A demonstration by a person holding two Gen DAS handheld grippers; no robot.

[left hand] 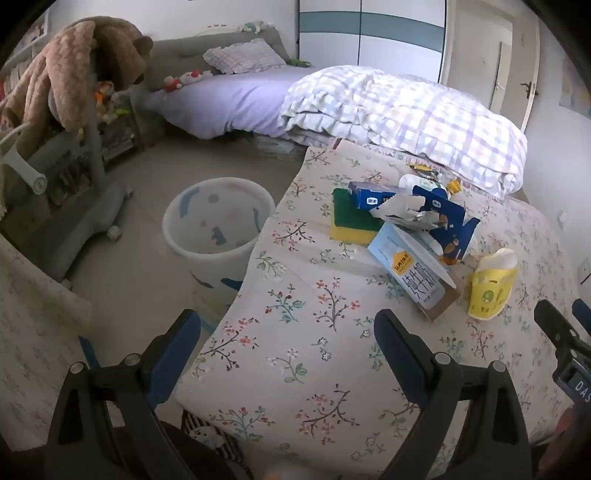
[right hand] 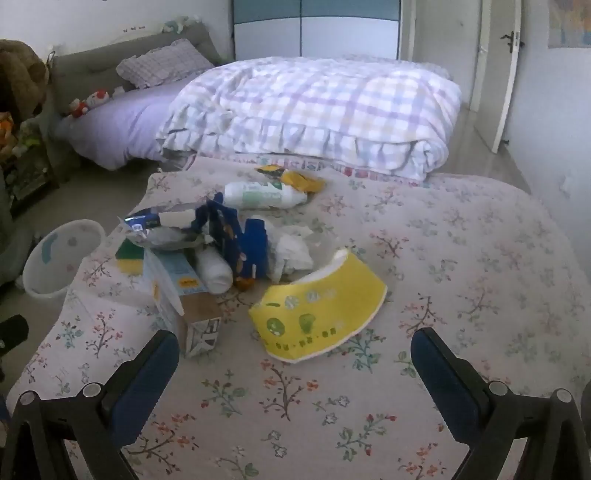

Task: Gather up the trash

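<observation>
A pile of trash lies on the floral mattress (left hand: 295,332): a crushed yellow paper cup (left hand: 491,286) (right hand: 317,317), a light blue carton (left hand: 413,266) (right hand: 181,291), a torn dark blue box (left hand: 436,210) (right hand: 243,243), a green-and-yellow sponge (left hand: 351,221) (right hand: 129,254), a white bottle (right hand: 262,195), a yellow wrapper (right hand: 299,179) and crumpled tissue (right hand: 291,247). A white bin (left hand: 218,229) (right hand: 55,258) stands on the floor beside the mattress. My left gripper (left hand: 288,328) is open and empty near the mattress edge. My right gripper (right hand: 295,347) is open and empty, just short of the cup.
A bed with a lilac sheet (left hand: 229,99) and a checked duvet (right hand: 314,107) lies behind the mattress. A grey chair (left hand: 55,177) draped with a brown plush blanket stands at the left. A wardrobe (left hand: 369,33) and a door (right hand: 498,74) are at the back.
</observation>
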